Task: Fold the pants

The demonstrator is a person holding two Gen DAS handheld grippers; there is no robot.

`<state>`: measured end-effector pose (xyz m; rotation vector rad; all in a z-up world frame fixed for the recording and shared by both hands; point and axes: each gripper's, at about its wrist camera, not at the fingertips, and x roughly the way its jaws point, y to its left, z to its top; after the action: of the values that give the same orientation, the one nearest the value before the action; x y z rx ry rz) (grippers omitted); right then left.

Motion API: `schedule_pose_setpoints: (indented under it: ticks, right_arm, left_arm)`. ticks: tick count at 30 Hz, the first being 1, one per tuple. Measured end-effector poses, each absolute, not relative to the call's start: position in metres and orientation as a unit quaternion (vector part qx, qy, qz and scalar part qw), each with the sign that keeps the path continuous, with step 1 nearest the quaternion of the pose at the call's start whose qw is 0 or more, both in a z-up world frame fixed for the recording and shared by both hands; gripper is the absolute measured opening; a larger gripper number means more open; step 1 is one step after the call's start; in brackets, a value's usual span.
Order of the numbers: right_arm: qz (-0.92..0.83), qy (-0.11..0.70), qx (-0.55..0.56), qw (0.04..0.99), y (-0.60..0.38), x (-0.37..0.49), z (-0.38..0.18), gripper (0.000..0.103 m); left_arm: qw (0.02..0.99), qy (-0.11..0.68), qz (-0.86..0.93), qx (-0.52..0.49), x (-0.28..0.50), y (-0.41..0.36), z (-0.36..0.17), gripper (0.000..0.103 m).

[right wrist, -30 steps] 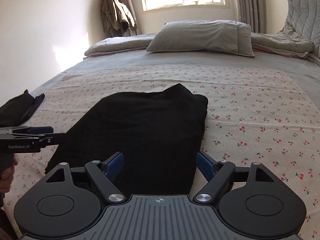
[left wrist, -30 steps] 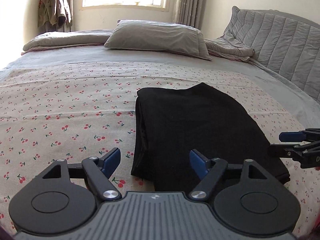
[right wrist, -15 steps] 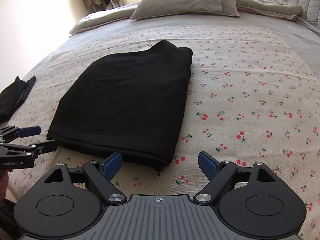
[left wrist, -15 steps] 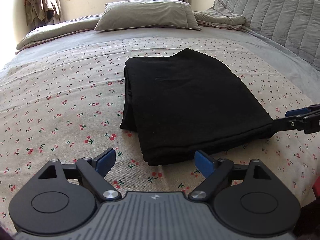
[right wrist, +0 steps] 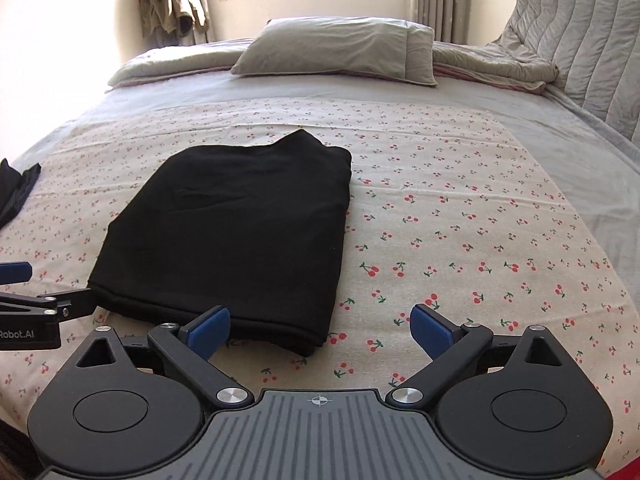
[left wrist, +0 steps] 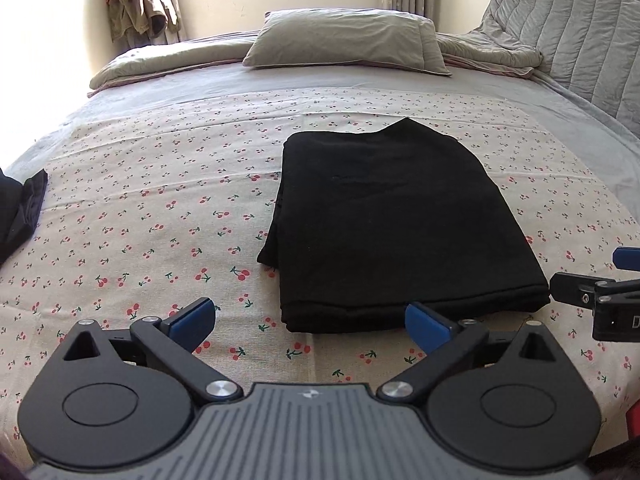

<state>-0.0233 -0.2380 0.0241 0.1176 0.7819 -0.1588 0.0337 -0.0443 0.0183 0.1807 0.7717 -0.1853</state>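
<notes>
Pants (left wrist: 384, 224), black and folded into a flat rectangle, lie on the cherry-print sheet (left wrist: 160, 208) near the front edge of the bed (left wrist: 580, 148), which fills both views. Behind them a grey pillow (left wrist: 344, 42) rests against rumpled grey bedding, a quilted grey headboard (left wrist: 572, 28) rises at the right, and clothes (left wrist: 142, 0) hang in the corner beside the window. Another dark garment (left wrist: 20, 212) lies at the sheet's left edge, well apart from the pants. The left gripper (left wrist: 310, 320) hovers just in front of the pants' near left corner, blue-padded fingers spread wide, holding nothing. The right gripper (right wrist: 320, 324) hovers near the near right corner, likewise spread and empty.
</notes>
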Motion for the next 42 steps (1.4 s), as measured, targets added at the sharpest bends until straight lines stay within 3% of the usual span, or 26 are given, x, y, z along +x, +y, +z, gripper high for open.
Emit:
schedule_pose_setpoints:
  ticks: [42]
  right_arm:
    - [-0.091,0.362,0.049,0.926,-0.222,-0.025,0.005,0.100]
  left_arm:
    - [0.921,0.376,-0.072,0.078,0.027,-0.049,0.001,0.103]
